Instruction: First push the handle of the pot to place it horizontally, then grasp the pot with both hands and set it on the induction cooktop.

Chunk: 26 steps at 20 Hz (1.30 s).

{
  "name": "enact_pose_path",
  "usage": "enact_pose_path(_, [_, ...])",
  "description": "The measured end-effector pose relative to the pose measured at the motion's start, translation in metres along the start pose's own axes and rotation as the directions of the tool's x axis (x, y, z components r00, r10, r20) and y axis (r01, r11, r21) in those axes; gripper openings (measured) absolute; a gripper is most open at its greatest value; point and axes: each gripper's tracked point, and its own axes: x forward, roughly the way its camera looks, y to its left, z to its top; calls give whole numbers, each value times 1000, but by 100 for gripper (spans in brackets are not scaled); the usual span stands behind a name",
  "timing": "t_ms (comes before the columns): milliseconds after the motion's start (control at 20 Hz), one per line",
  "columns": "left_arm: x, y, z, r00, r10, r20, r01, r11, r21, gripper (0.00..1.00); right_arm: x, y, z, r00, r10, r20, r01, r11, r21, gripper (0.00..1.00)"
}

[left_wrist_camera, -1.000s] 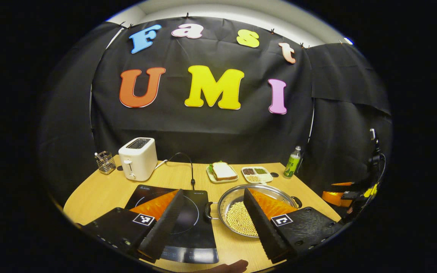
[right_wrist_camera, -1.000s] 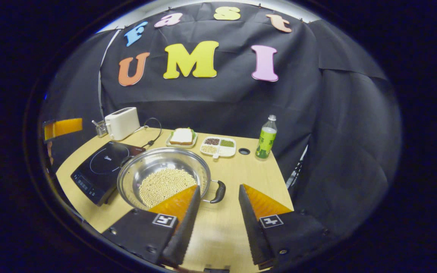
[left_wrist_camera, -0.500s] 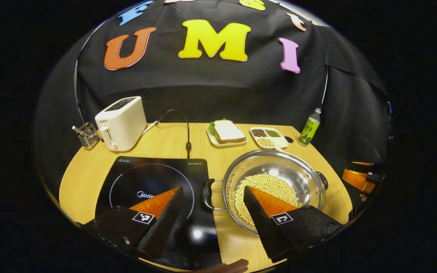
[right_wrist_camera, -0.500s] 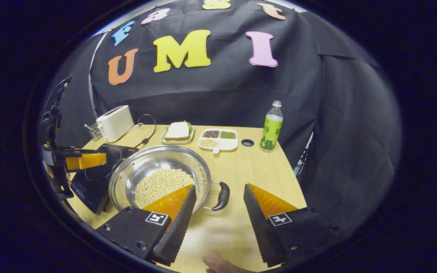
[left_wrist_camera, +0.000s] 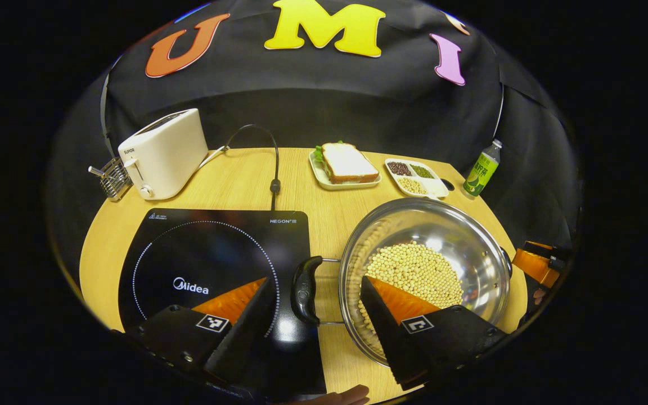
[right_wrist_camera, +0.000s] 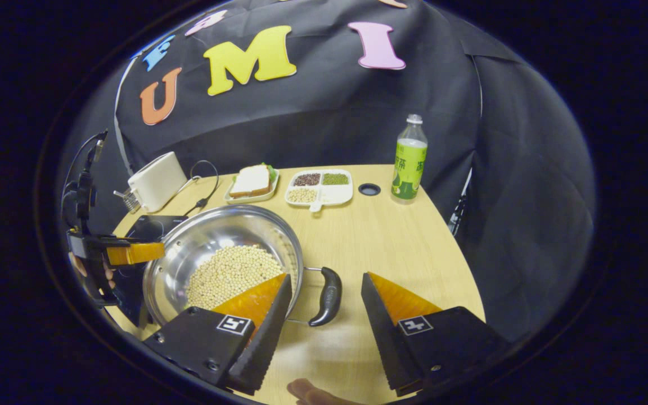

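Nearer now, both tongs wide astride pot handles (left_wrist_camera: 304, 289), steel pot (left_wrist_camera: 470, 253) seemingly bean-filled.

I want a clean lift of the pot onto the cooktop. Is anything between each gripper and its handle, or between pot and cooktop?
Nothing visible. The left gripper frames the pot's left handle; the right gripper frames the right handle. The pot sits right beside the bare induction cooktop.
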Motion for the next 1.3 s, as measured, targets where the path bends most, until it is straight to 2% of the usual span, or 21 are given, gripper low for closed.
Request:
enact_pose_path(200, [4,-2,2,1000,11,-4,-10,999,43,92,17,0,-11,999,-4,-52,6,999,32,81])
enact_pose_path(350, [8,-5,-4,999,2,-34,-2,1000,19,88,24,1,-18,996,8,-84,-4,999,54,81])
enact_pose_path(400, [9,-1,-1,999,23,-28,-23,999,24,82,26,2,-20,995,13,-97,-7,998,62,81])
enact_pose_path(450, [11,-1,-1,999,24,-32,-23,1000,21,70,26,4,-22,994,26,-107,-18,997,75,81])
enact_pose_path(500, [11,-1,0,999,24,-38,-24,1000,18,73,27,7,-24,992,45,-119,-34,995,93,81])
enact_pose_path(600, [12,0,-2,998,34,-57,-33,999,9,71,27,7,-26,989,52,-141,-35,992,123,67])
enact_pose_path(700, [12,0,-2,997,36,-70,-36,999,5,64,28,8,-26,987,44,-157,-21,990,143,65])
enact_pose_path(750, [10,0,-1,997,36,-73,-35,999,9,74,28,8,-26,986,38,-163,-15,990,143,63])
enact_pose_path(800, [10,1,-1,996,36,-78,-35,999,7,72,28,8,-25,985,34,-170,-11,990,138,61])
enact_pose_path(850, [8,0,-1,996,36,-81,-35,999,10,61,28,8,-25,984,33,-174,-9,991,133,60])
enact_pose_path(1050, [7,0,-2,996,37,-81,-37,999,7,58,27,9,-24,984,33,-176,-9,991,137,58])
enact_pose_path(1300, [4,-2,0,999,38,-30,-37,999,19,57,25,8,-26,987,36,-158,-10,986,166,57])
